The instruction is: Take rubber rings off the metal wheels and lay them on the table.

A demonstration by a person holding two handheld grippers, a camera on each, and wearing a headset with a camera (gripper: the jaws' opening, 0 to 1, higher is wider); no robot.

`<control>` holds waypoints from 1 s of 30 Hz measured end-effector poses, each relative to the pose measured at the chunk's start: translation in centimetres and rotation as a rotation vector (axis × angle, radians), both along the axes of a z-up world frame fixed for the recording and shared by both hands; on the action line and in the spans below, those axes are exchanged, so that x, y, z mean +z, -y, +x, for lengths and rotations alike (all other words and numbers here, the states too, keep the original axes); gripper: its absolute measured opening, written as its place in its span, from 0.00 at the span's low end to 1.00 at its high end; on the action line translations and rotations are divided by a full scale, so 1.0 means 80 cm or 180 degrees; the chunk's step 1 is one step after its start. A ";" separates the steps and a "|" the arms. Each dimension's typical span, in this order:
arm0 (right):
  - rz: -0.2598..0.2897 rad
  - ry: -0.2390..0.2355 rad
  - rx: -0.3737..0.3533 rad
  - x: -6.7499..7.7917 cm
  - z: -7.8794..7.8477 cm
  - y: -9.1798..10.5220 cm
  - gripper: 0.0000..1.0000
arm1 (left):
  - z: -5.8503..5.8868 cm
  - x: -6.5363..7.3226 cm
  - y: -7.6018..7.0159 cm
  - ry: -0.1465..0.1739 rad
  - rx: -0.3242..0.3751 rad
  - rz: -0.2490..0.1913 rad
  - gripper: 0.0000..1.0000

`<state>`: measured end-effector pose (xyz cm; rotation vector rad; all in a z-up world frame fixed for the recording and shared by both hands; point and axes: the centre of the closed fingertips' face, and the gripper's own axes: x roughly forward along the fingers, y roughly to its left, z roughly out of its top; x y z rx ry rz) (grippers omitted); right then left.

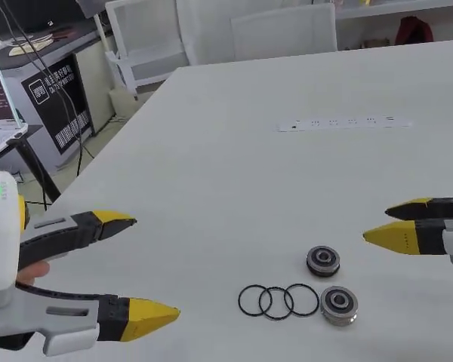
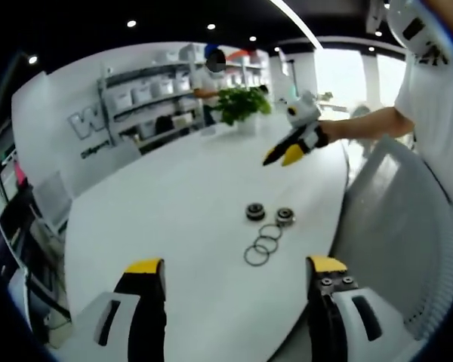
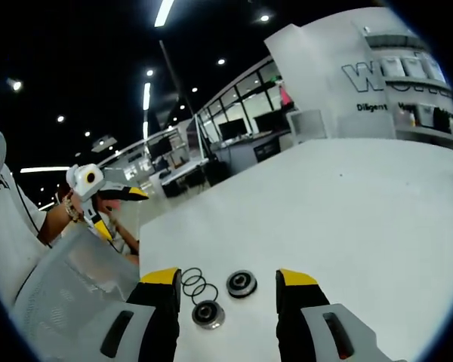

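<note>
Both grippers are off the table, nothing held. Left gripper point(image 1: 148, 265): fingers released, spread wide, at my near left. Right gripper point(image 1: 377, 223): fingers released with a narrower gap, hovering just right of the wheels.

Three rubber rings point(image 1: 272, 302) lie flat on the table point(image 1: 234, 173) in an overlapping row. Two metal wheels sit just right of them. The near wheel point(image 1: 338, 304) almost touches the last ring and shows a bare silvery rim. The far wheel point(image 1: 323, 260) has a dark rim; I can't tell if that's a ring. A white power strip point(image 1: 343, 122) lies well beyond.
</note>
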<state>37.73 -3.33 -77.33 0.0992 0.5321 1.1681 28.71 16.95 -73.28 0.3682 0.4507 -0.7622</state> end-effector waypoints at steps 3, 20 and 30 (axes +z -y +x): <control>-0.0027 -0.0035 -0.0013 -0.009 -0.003 0.003 0.49 | 0.003 0.009 0.007 0.0007 -0.0078 0.0041 0.80; -0.0108 -0.0139 -0.0122 -0.043 -0.009 0.007 0.47 | 0.047 0.066 0.090 0.0337 -0.0617 0.0008 0.81; -0.0272 -0.0119 -0.0051 -0.057 -0.011 0.003 0.46 | 0.079 0.061 0.125 0.0361 -0.0763 -0.0130 0.78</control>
